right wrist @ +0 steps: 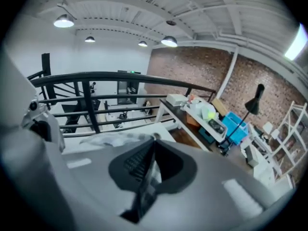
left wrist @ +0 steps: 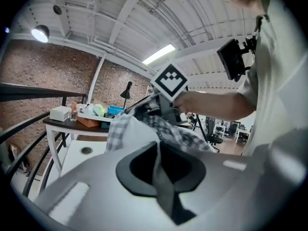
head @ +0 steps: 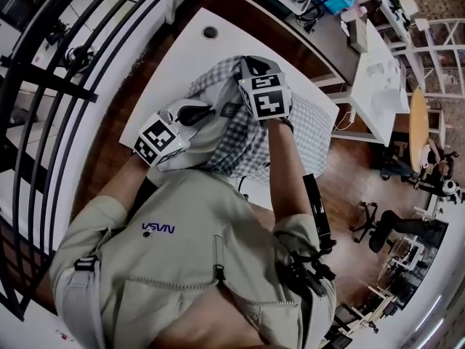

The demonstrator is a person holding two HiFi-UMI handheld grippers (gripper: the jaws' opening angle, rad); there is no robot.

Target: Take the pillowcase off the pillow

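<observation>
Checked pillowcase (head: 251, 140) sits bunched over the white pillow (head: 203, 147) on the table (head: 182, 57). Both forearms reach forward from the chest, with the left gripper (head: 197, 113) lying nearly level and the right gripper (head: 251, 67) tipped downward. Left gripper view: jaws pressed together, nipping the pillow's white cloth. Right gripper view: jaws clamped tight too, a sliver of pale checked fabric caught between them.
</observation>
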